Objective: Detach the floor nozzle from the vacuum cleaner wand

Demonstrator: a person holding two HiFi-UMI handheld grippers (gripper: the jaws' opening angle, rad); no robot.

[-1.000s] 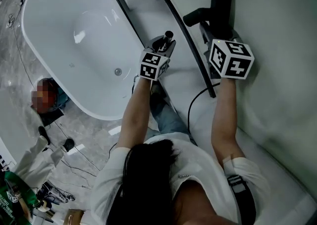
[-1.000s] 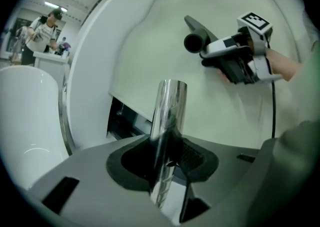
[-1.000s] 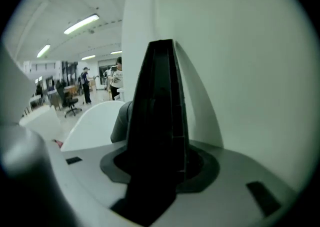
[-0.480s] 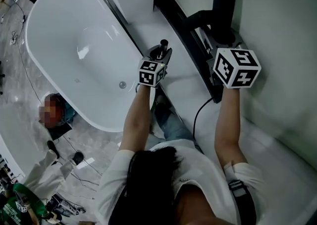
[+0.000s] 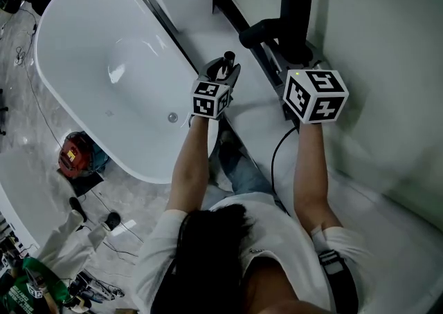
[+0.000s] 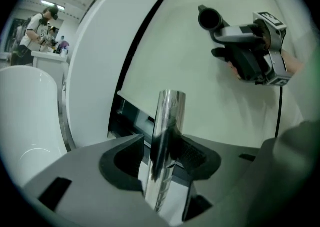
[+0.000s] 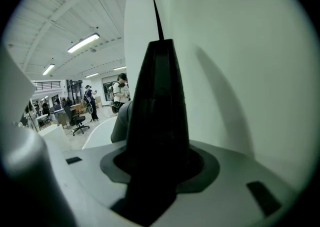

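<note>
In the head view my left gripper (image 5: 225, 69) is around the chrome wand (image 5: 229, 58), whose tip pokes up past it. The left gripper view shows the wand (image 6: 167, 131) upright between the jaws. They are opening, with a gap at the left pad. My right gripper (image 5: 299, 57) is shut on the black floor nozzle (image 5: 296, 1), which stands up from it. The nozzle's neck (image 5: 257, 29) juts left, apart from the wand. The nozzle (image 7: 157, 111) fills the right gripper view between the pads. The left gripper view also shows the right gripper (image 6: 250, 51) and the neck's open end (image 6: 210, 19).
A white bathtub (image 5: 104, 50) lies to the left below the left gripper. A pale curved wall (image 5: 387, 43) rises right behind the nozzle, edged by a black strip (image 5: 239, 19). A black cable (image 5: 277, 146) hangs near the right forearm. A red object (image 5: 73, 155) sits on the grey floor.
The right gripper with the nozzle has shifted a little left and up in the head view. The left gripper stays at the wand.
</note>
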